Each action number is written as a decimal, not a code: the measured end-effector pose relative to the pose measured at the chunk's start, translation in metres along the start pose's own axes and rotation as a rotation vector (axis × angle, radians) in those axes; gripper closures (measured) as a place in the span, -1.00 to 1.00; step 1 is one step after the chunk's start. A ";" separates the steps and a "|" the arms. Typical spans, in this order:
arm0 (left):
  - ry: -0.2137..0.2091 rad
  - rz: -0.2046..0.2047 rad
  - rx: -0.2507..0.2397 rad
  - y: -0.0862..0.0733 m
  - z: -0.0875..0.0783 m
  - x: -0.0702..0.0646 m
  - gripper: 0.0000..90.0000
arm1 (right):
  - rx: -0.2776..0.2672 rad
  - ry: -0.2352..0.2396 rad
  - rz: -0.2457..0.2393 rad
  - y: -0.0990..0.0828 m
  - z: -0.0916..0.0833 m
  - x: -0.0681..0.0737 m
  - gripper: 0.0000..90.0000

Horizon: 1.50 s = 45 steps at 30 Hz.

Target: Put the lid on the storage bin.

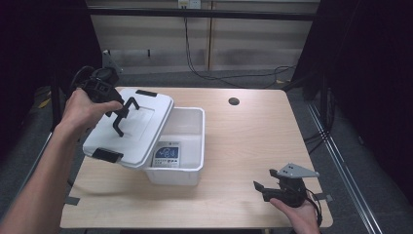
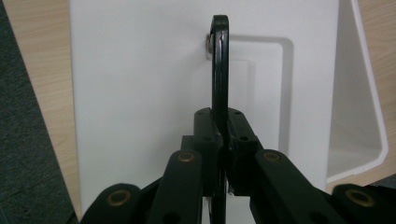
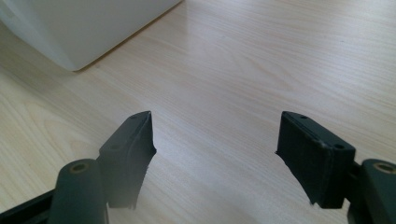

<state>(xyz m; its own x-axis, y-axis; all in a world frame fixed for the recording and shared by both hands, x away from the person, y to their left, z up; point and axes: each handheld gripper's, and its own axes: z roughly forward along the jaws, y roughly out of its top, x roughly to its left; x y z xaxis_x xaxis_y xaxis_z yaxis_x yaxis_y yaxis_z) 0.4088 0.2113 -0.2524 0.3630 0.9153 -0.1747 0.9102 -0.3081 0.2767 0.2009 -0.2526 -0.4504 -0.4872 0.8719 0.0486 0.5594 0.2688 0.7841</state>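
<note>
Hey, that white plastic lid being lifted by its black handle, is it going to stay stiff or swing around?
The white plastic lid looks rigid: it hangs tilted over the white plastic bin without visibly sagging. It probably weighs little. Because the left gripper pinches only the thin black handle, which looks hinged, the lid may swing.

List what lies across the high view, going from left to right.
Left gripper shut on the lid's black handle → white lid → white bin → round hole in the table → right gripper, fingers open.
</note>
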 end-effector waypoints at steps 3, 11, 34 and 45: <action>0.014 -0.002 0.000 0.002 0.002 -0.005 0.89 | -0.002 0.001 -0.002 0.000 0.000 0.000 -0.40; 0.010 -0.019 0.007 0.009 0.008 -0.017 0.89 | 0.001 0.004 -0.001 0.000 0.000 0.000 -0.41; 0.000 -0.186 0.025 0.021 0.031 -0.041 0.89 | -0.003 0.005 -0.005 0.000 0.000 0.000 -0.41; -0.026 -0.243 0.026 0.022 0.038 -0.053 0.89 | -0.001 0.005 -0.008 0.000 0.000 0.000 -0.41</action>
<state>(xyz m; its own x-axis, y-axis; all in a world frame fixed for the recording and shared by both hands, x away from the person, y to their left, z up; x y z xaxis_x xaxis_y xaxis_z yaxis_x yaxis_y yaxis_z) 0.4171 0.1465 -0.2729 0.1373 0.9564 -0.2576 0.9761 -0.0864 0.1995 0.2006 -0.2529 -0.4504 -0.4951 0.8677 0.0451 0.5545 0.2756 0.7852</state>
